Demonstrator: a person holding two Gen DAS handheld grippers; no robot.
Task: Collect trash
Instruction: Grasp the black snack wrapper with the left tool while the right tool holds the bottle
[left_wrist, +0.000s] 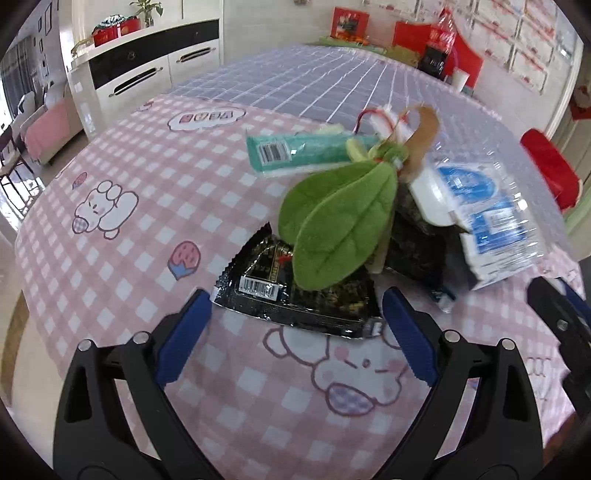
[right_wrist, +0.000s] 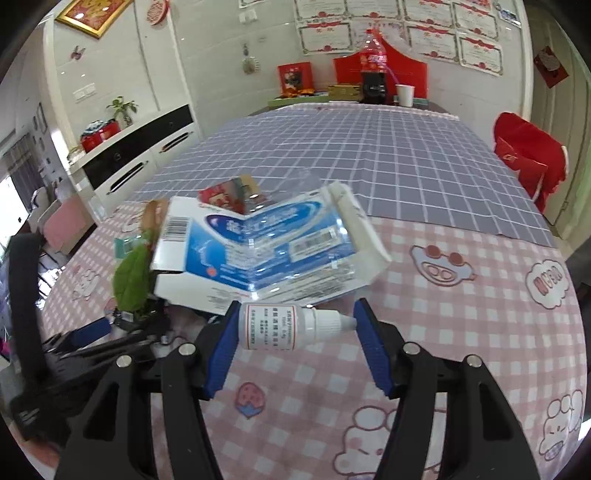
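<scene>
A heap of trash lies on the pink checked tablecloth (left_wrist: 110, 280). In the left wrist view, my left gripper (left_wrist: 295, 299) is open, its blue fingers on either side of a black foil snack wrapper (left_wrist: 295, 299). A green plush leaf (left_wrist: 336, 225), a teal wrapper (left_wrist: 291, 149) and a blue-white plastic package (left_wrist: 480, 210) lie behind it. In the right wrist view, my right gripper (right_wrist: 295, 321) holds a small white dropper bottle (right_wrist: 288, 326) crosswise between its blue fingers, just in front of the blue-white package (right_wrist: 266, 251). The leaf (right_wrist: 133, 277) shows at left.
The far half of the table has a purple grid cloth (right_wrist: 369, 147). A cola bottle (right_wrist: 373, 55), white cup (right_wrist: 404, 95) and red boxes stand at the far end. A red-covered chair (right_wrist: 528, 158) is at the right. My left gripper's black body (right_wrist: 92, 343) is close on the left.
</scene>
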